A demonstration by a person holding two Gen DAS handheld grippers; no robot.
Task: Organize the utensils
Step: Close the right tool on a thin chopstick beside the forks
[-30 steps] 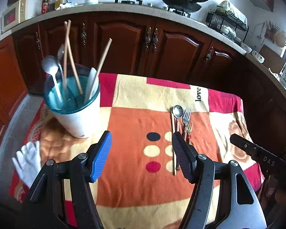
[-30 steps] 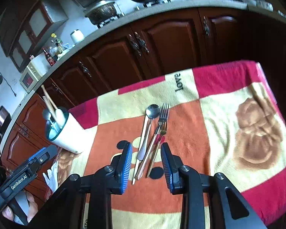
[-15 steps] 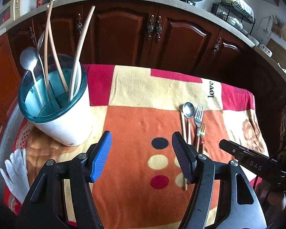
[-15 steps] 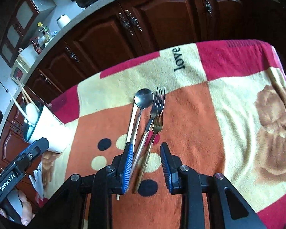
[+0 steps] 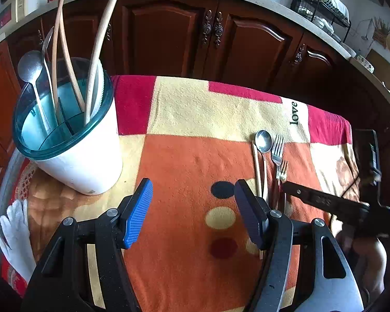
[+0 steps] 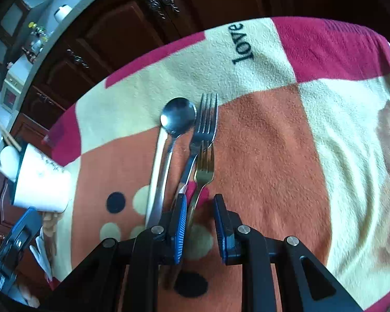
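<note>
A spoon (image 6: 178,118), a silver fork (image 6: 205,124), a smaller gold fork (image 6: 205,167) and a pale knife (image 6: 157,171) lie side by side on the blanket. My right gripper (image 6: 199,205) is open, low over the blanket, its fingers on either side of the gold fork's handle. The white utensil holder (image 5: 72,140) with a teal rim holds a spoon, chopsticks and other utensils at the left. My left gripper (image 5: 192,213) is open and empty, just right of the holder. The same spoon (image 5: 263,141) and forks (image 5: 277,150) lie to its right.
The patchwork blanket (image 5: 195,161) covers the table. A white glove (image 5: 15,234) lies at its left edge. Dark wooden cabinets (image 5: 169,31) with a counter stand behind the table. The right gripper's body (image 5: 325,200) reaches in from the right.
My right gripper has come down and forward onto the row of utensils, now straddling the gold fork's handle. My left gripper has moved closer to the holder and lower.
</note>
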